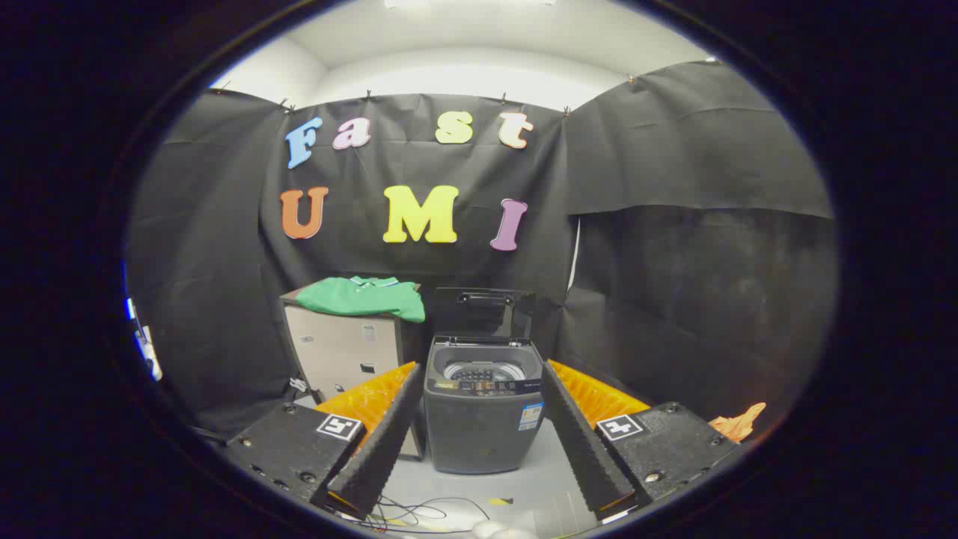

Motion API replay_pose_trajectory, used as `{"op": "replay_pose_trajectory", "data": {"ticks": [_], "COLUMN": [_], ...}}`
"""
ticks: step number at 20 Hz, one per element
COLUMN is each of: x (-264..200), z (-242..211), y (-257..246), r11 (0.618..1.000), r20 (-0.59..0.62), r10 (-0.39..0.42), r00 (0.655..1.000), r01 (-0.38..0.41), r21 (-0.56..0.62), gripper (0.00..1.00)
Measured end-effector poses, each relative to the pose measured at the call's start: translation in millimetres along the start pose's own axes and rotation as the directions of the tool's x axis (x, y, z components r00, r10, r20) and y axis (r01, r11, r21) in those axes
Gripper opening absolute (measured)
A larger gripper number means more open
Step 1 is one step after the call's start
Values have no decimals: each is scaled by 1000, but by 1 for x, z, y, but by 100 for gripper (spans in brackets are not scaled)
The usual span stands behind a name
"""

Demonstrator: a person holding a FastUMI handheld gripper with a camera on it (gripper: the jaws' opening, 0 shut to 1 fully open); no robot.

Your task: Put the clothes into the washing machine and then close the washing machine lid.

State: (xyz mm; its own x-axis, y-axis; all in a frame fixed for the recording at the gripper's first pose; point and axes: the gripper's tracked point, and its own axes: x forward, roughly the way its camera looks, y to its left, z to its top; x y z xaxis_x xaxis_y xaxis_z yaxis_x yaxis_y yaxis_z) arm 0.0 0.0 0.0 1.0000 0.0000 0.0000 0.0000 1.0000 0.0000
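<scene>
Green shirt lies crumpled on cabinet (claw spread, empty)

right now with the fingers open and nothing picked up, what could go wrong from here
1. The green shirt hangs over the front edge of the cabinet; a shallow pinch might drag it to the floor instead of lifting it.
2. The washing machine has a narrow tub opening, so loose fabric could drape over its rim.
3. The lid stands upright; trailing cloth could block its closing.
The gripper is open, holding nothing.
</scene>
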Motion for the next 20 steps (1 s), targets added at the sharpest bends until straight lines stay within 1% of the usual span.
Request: {"op": "replay_pose_trajectory", "data": {"ticks": [3,5,13,18,20], "x": [2,2,6,22,32], "z": [4,3,14,28,40], "y": [0,-2,5,12,18], "r11": [1000,1000,999,999,999], "r20": [7,2,12,17,27], "r10": [-8,-21,-32,-39,-34], "r00": [1000,1000,999,999,999], "r01": [8,21,31,39,34], "r21": [24,23,16,15,24], "gripper": [99,99,99,99,99]}}
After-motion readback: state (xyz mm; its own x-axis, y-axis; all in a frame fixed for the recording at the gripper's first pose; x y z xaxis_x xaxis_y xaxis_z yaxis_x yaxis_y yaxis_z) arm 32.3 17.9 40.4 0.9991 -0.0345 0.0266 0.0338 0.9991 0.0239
